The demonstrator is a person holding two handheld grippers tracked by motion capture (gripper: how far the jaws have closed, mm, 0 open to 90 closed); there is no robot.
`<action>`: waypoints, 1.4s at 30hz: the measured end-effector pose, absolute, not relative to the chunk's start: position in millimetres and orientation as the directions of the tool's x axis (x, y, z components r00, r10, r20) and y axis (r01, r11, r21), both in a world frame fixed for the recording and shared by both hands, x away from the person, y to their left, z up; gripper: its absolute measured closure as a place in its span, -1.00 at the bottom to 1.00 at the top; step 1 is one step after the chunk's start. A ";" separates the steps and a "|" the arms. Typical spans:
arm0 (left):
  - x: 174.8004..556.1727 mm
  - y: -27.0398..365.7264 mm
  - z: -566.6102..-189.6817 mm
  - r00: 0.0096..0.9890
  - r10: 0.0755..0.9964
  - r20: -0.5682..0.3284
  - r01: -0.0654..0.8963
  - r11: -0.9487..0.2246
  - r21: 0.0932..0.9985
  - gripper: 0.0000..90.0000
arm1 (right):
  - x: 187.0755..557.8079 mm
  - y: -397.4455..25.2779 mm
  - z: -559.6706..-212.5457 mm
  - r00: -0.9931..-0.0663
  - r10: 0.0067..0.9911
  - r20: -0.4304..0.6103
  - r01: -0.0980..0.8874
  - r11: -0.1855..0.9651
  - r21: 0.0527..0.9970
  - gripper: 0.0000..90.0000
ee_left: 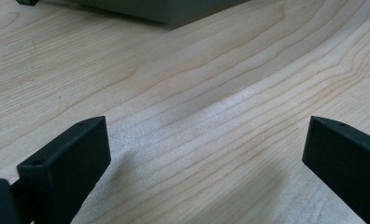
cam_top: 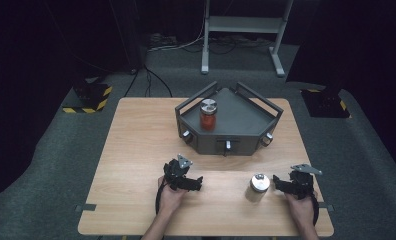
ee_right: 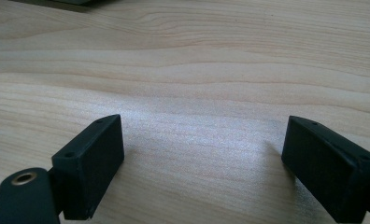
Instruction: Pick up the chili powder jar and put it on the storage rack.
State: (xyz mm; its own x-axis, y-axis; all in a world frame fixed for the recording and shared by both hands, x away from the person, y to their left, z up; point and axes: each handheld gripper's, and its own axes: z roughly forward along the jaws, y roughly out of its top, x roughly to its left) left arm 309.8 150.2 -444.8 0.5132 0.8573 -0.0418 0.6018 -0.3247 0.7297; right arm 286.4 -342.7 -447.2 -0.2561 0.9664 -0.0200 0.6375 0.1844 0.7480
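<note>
Near edge: our left gripper [cam_top: 198, 183] and right gripper [cam_top: 277, 186], both spread wide, empty; pale silver-lidded jar [cam_top: 258, 187] just left of right fingertips, apart.

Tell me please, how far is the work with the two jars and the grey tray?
One step looks done: the red jar already stands inside the grey tray. Nothing is in hand: the left gripper and the right gripper are both open over bare table. Probably left: the pale jar stands on the table, close beside the right gripper, outside the tray.
</note>
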 end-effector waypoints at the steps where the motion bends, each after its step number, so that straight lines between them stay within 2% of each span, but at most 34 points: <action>1: 309.8 149.5 -445.6 0.513 0.858 -0.041 0.603 -0.326 0.728 -0.98 | 286.4 -342.7 -447.2 -0.256 0.966 -0.020 0.638 0.184 0.748 -0.72; 11: 307.1 141.5 -451.4 0.516 0.856 -0.003 0.592 -0.354 0.724 -0.98 | 286.4 -342.6 -447.2 -0.256 0.966 -0.020 0.638 0.184 0.748 -0.72; 42: 307.0 140.7 -452.6 0.514 0.858 -0.003 0.590 -0.351 0.727 -0.99 | 286.4 -342.5 -447.3 -0.256 0.966 -0.022 0.637 0.186 0.748 -0.72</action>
State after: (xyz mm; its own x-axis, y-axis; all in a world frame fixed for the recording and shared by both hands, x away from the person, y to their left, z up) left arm 307.0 140.7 -452.6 0.5142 0.8577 -0.0031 0.5897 -0.3509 0.7274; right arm 286.4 -342.5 -447.3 -0.2562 0.9664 -0.0216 0.6374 0.1857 0.7478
